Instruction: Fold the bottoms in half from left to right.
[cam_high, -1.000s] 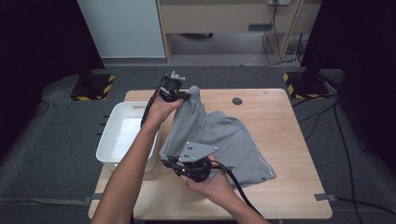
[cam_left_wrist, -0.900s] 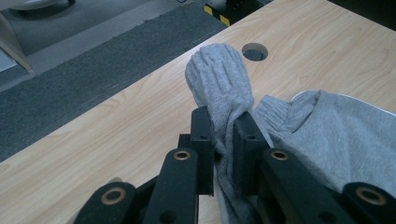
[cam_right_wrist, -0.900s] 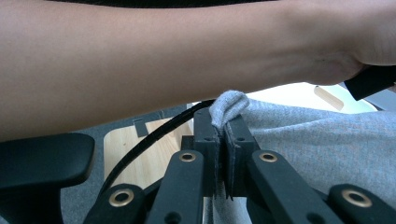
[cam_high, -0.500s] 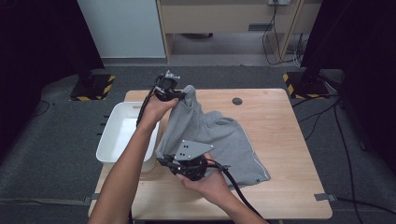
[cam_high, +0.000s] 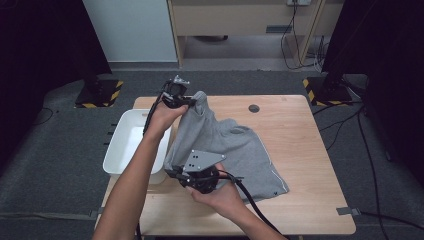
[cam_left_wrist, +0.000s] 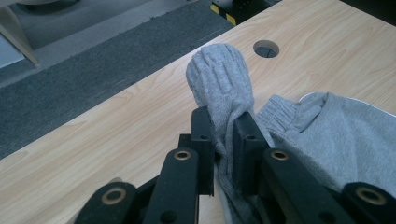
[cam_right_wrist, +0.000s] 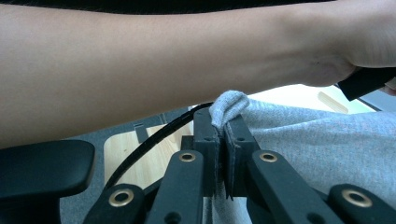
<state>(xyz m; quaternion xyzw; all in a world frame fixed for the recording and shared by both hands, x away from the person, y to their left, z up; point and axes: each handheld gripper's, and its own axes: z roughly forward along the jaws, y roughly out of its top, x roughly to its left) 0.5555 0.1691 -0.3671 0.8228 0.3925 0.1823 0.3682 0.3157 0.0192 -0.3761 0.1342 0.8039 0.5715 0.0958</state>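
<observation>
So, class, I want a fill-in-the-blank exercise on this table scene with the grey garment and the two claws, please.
1. Both claws, the left claw and the right claw, are shut on the ____ garment.
2. Left of the garment sits a white ____.
3. The garment rests partly on a ____ table.
4. Near the table's far edge is a round ____.

Missing words: grey; tub; wooden; hole

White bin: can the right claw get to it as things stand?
Probably not directly. The right claw is shut on the grey garment's edge, and the person's left forearm crosses between it and the white bin. It would likely have to let go or drag the cloth along.
</observation>
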